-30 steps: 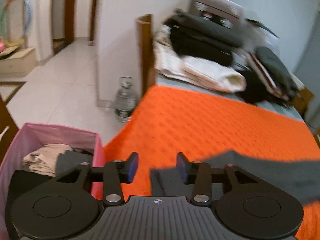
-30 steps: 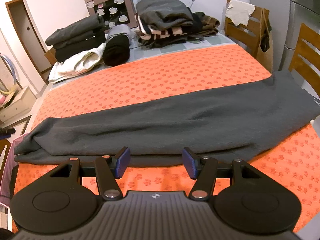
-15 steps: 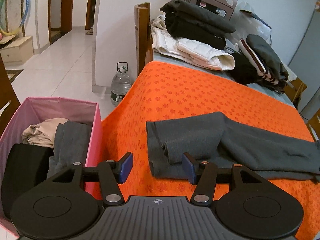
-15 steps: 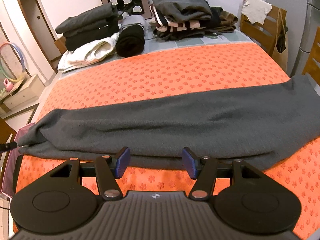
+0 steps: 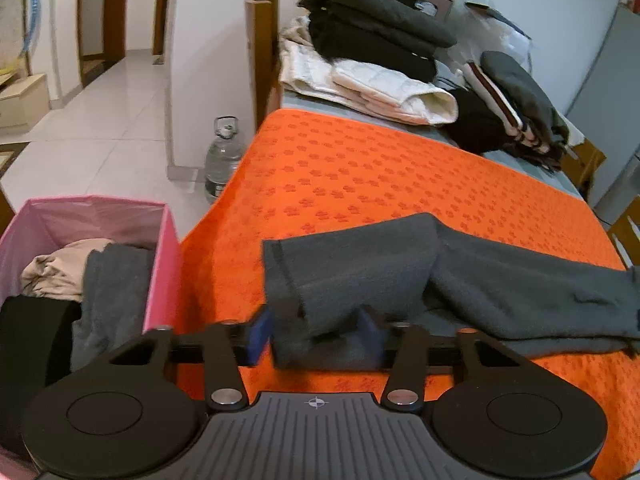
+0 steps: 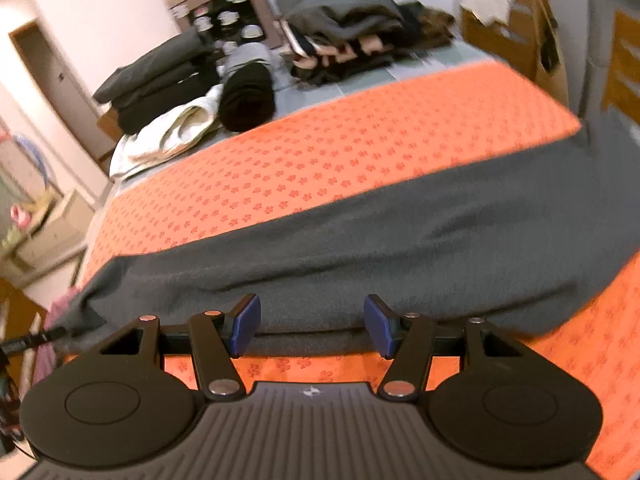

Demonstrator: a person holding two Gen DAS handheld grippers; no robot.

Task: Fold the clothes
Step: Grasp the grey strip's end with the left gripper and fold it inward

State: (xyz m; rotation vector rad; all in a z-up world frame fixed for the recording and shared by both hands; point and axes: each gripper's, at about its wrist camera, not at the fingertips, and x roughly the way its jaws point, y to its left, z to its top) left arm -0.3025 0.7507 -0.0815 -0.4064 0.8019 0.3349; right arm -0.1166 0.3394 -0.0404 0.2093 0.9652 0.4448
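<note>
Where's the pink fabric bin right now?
In the left wrist view, the pink fabric bin stands on the floor at lower left, beside the orange patterned cloth.

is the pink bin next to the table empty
No, the pink bin holds clothes: a beige garment, a grey one and something black.

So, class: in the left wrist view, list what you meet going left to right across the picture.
pink bin → water bottle → wooden post → white padded jacket → striped dark clothes
</note>
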